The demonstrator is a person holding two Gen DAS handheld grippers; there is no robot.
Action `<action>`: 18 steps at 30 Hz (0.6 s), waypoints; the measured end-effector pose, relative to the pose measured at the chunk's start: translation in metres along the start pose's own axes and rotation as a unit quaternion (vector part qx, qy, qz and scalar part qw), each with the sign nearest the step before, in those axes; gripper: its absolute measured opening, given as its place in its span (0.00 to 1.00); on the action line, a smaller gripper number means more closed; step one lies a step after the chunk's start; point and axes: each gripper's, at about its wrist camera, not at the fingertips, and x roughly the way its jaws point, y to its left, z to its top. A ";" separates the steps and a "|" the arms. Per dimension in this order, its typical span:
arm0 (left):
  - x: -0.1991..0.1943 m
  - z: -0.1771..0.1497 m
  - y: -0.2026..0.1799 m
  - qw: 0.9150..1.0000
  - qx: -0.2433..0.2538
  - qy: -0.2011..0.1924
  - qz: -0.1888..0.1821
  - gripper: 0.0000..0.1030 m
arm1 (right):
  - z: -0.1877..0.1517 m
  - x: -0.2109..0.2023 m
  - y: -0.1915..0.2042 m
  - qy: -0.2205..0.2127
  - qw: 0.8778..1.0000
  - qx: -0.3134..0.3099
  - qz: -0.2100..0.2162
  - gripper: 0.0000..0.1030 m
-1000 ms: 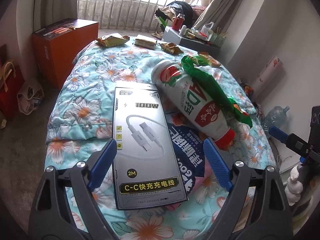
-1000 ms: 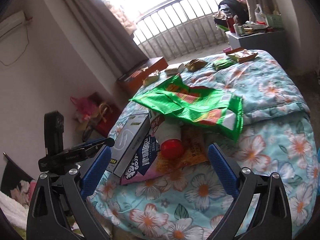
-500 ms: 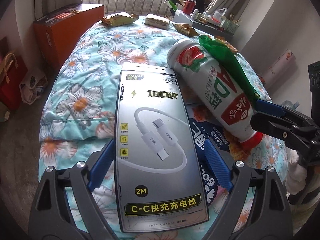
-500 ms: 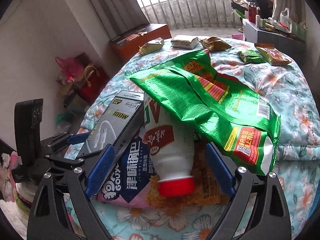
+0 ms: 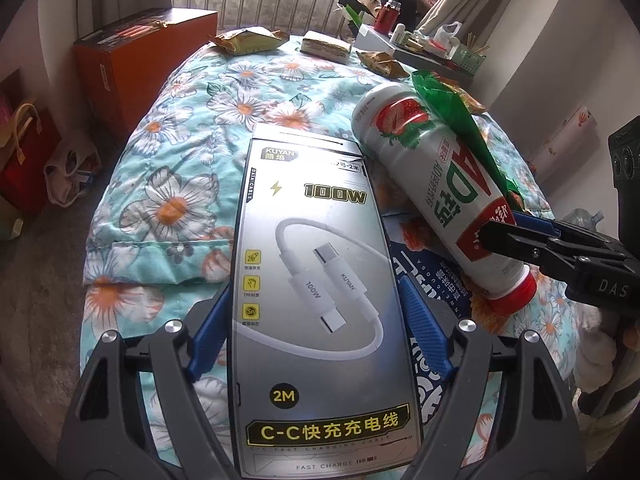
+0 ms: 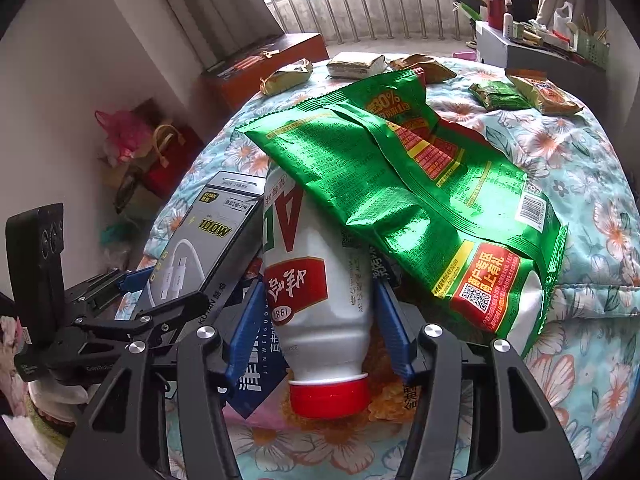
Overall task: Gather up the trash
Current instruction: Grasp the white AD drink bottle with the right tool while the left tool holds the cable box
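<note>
A pile of trash lies on the flowered quilt point(image 5: 180, 184). The grey charging-cable box point(image 5: 316, 240) sits between the pads of my left gripper point(image 5: 316, 332); the jaws are closing and both pads meet its long edges. A white drink bottle point(image 6: 316, 280) with a red cap lies cap toward me inside my right gripper point(image 6: 320, 320), whose jaws are closing with the blue pads against its sides. A green snack bag point(image 6: 420, 184) drapes over the bottle's far end. Under both lies a blue packet point(image 6: 256, 376). The left gripper point(image 6: 156, 292) shows at the left in the right wrist view.
Several small snack wrappers point(image 6: 286, 76) lie at the bed's far end, with a flat packet point(image 6: 356, 65) among them. An orange box point(image 5: 136, 52) and bags point(image 5: 24, 152) stand on the floor at left. A cluttered side table point(image 5: 420, 44) sits at the back right.
Both grippers came down and forward onto the pile. The right one slid around the bottle and narrowed against it. The left one's pads drew in onto the cable box.
</note>
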 end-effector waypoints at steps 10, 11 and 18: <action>-0.044 -0.017 -0.014 1.000 0.010 -0.021 -0.002 0.74 | -0.032 -0.028 0.004 -0.005 1.000 -0.006 0.008 0.52; -0.049 -0.020 -0.017 1.000 0.009 -0.021 -0.007 0.74 | -0.038 -0.033 0.004 -0.006 1.000 -0.006 0.007 0.52; -0.057 -0.052 -0.049 0.999 0.030 0.011 -0.042 0.74 | -0.098 -0.071 -0.015 -0.006 1.000 0.016 -0.009 0.52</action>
